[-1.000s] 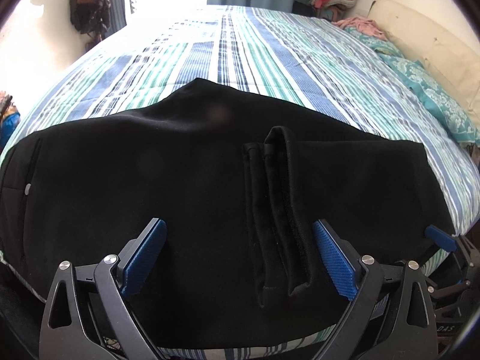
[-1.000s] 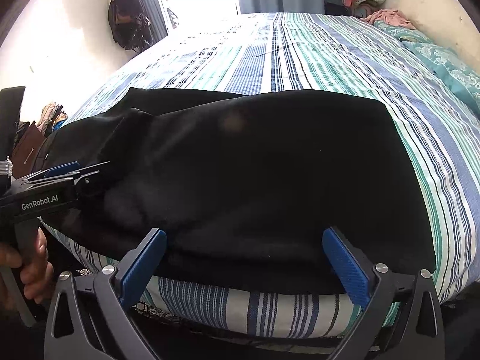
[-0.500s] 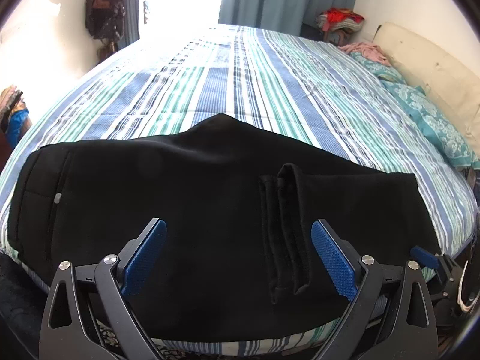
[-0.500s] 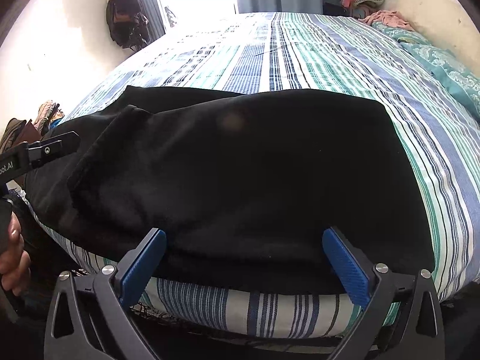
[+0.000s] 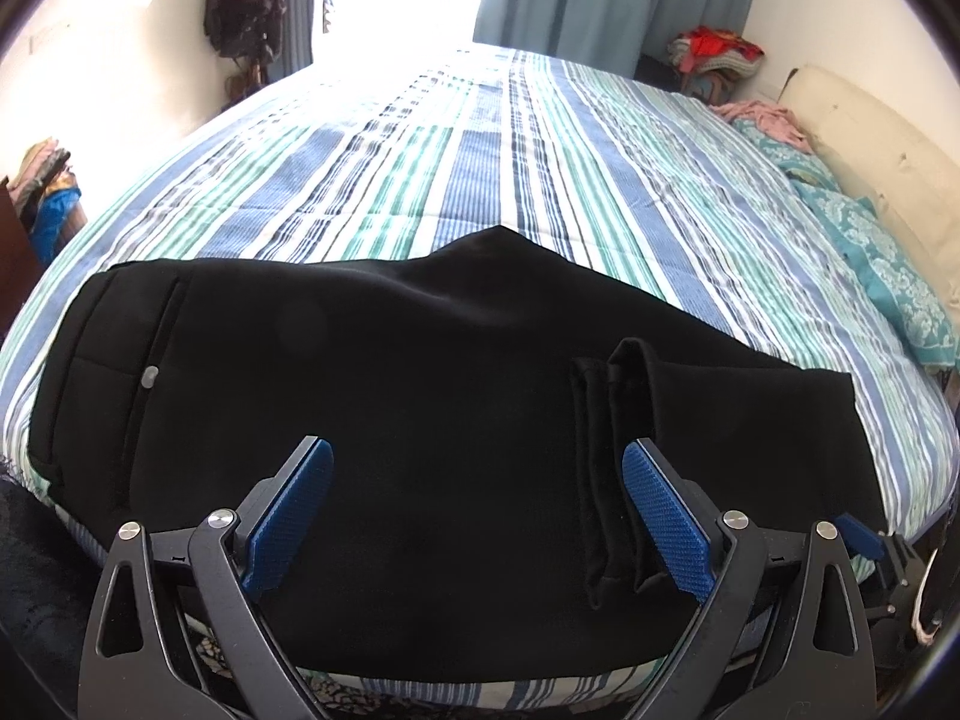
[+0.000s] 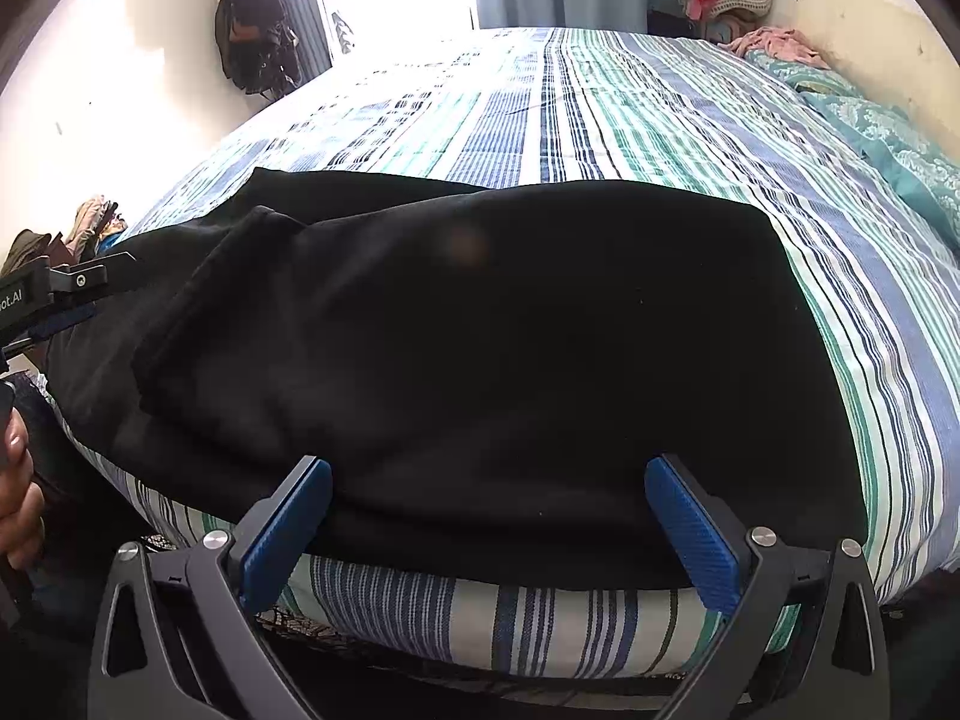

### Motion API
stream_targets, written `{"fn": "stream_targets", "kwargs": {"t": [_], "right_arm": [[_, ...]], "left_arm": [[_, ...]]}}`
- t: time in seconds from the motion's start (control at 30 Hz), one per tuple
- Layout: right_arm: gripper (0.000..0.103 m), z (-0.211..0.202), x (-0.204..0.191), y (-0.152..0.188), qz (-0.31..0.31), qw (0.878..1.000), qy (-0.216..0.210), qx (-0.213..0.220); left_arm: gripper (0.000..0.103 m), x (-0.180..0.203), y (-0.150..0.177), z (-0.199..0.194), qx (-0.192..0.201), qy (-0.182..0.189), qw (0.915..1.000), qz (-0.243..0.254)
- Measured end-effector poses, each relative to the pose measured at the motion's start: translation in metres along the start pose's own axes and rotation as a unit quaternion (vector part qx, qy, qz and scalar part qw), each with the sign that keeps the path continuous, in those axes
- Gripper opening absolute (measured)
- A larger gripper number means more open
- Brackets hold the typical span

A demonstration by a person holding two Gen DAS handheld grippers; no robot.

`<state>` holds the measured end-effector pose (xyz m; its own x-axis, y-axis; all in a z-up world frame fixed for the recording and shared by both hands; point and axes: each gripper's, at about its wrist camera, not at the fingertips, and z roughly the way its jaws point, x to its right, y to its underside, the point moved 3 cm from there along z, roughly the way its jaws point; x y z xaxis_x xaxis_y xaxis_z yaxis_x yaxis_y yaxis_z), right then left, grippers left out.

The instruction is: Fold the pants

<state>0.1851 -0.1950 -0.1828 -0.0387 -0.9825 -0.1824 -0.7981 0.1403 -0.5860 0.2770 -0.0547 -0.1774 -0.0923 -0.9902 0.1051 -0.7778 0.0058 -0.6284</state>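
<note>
The black fabric pants [image 5: 420,408] lie flat along the near edge of the bed with the blue, green and white striped bedsheet [image 5: 480,168], already doubled over: the leg hems [image 5: 612,456] rest on top of the upper part, with the waistband and a small grey button [image 5: 150,373] at the left end. In the right wrist view the pants [image 6: 510,360] show as a thick layered slab with the fold at the right end. One lengthwise fold looks done; judging by the wide shape, at least one more fold across is probably left

The left gripper [image 5: 474,516] hovers above the cloth with its blue-padded jaws spread wide, holding nothing. The right gripper [image 6: 489,531] sits at the mattress edge, jaws likewise apart and empty. A hand [image 6: 15,480] grips the left tool's handle
</note>
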Motion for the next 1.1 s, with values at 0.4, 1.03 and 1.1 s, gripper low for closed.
{"fn": "stream_targets", "kwargs": {"t": [0.4,1.03,1.1], "right_arm": [[0.103,-0.001,-0.001,0.001,-0.003,1.000,0.003,0.003],[0.103,0.002,-0.002,-0.003,0.008,1.000,0.014,0.004],[0.103,0.002,-0.002,-0.003,0.010,1.000,0.015,0.004]], "left_arm": [[0.098,-0.024,-0.016,0.003,-0.024,-0.005,0.9994,-0.022],[0.103,-0.237,-0.036,0.058,-0.200,0.026,0.9701,-0.135],[0.103,-0.242,-0.024,0.069,-0.199,0.032,0.9656,-0.164]]}}
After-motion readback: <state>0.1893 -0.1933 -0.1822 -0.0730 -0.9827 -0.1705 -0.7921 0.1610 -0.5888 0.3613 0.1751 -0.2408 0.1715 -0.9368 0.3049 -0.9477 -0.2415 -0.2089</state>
